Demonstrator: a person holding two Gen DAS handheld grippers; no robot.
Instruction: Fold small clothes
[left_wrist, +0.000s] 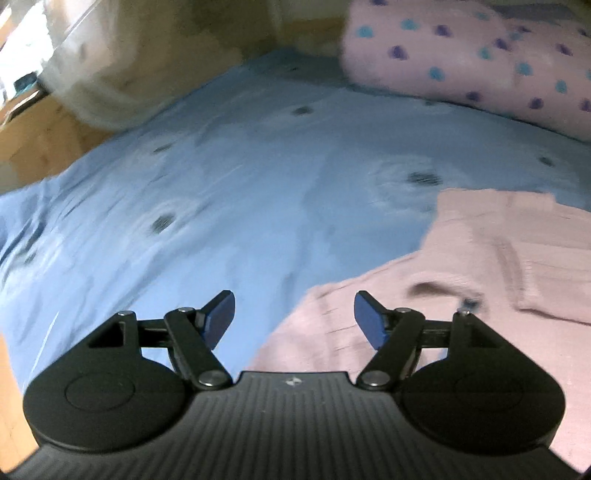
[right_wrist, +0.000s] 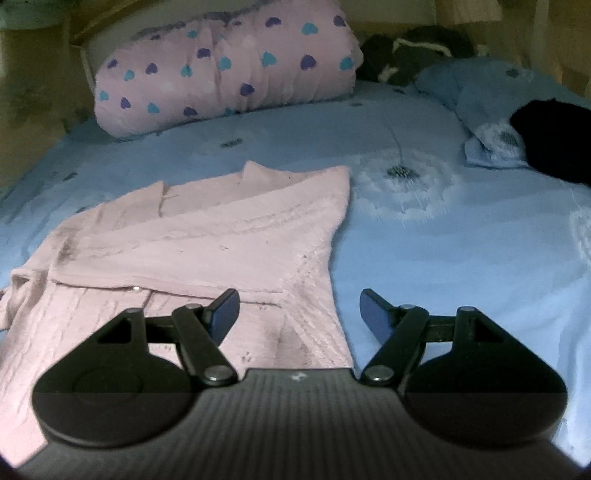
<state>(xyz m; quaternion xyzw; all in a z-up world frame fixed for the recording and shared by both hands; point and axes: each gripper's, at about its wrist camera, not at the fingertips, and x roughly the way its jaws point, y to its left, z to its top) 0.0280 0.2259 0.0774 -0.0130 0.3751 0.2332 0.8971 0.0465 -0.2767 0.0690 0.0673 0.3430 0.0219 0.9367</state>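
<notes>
A small pale pink knitted cardigan (right_wrist: 207, 240) lies flat on the blue bedsheet (right_wrist: 424, 240), sleeves folded over its front. My right gripper (right_wrist: 299, 314) is open and empty, hovering above the cardigan's near right edge. In the left wrist view the cardigan (left_wrist: 461, 266) lies to the right. My left gripper (left_wrist: 294, 315) is open and empty, above the cardigan's left edge, where it meets the sheet (left_wrist: 203, 184).
A pink rolled blanket with blue and purple hearts (right_wrist: 229, 74) lies at the head of the bed; it also shows in the left wrist view (left_wrist: 461, 55). A black garment (right_wrist: 554, 140) and a blue pillow (right_wrist: 476, 96) lie at the right. Dark clothes (right_wrist: 406, 55) sit behind.
</notes>
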